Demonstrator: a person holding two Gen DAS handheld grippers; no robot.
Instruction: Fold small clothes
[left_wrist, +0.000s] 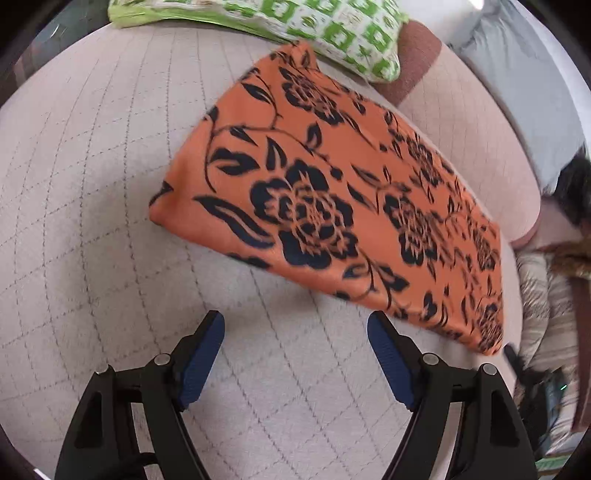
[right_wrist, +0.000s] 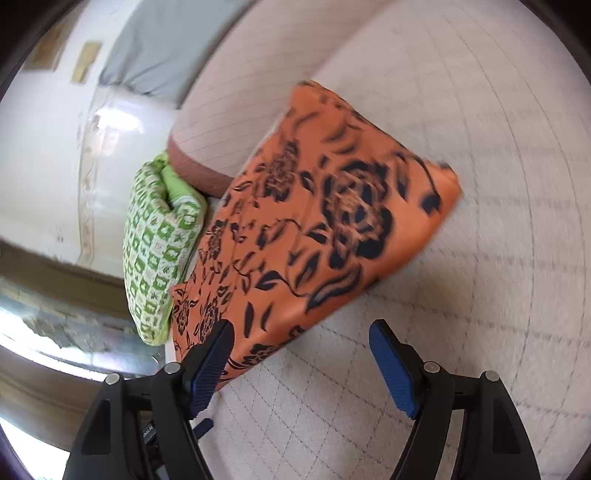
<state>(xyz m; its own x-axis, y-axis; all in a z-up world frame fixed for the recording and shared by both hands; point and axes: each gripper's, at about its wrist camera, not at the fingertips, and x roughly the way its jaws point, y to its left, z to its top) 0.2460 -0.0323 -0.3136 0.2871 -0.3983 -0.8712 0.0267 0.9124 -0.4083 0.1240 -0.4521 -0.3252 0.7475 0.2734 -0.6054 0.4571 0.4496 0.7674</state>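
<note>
Nearest, both tongs hang wide apart and empty over the quilted bed cover (left_wrist: 92, 184). The left tongs (left_wrist: 295, 354) have bare quilt between their blue pads, and the orange floral cloth (left_wrist: 332, 192) starts just ahead of them, its near hem passing close to the right-hand pad. The right tongs (right_wrist: 301, 362) sit at one end of that cloth (right_wrist: 317, 221); their left-hand pad overlaps its corner in the view, though whether it touches I cannot tell.

Farther on, the cloth lies flat as a long folded band, its long axis slanting across the left wrist view from upper left to lower right. The right tongs look nearer an end, the left nearer the long side. Open quilt flanks the near side; beyond, a green patterned pillow (left_wrist: 325, 29) lies close against the far end, limiting room there.
</note>
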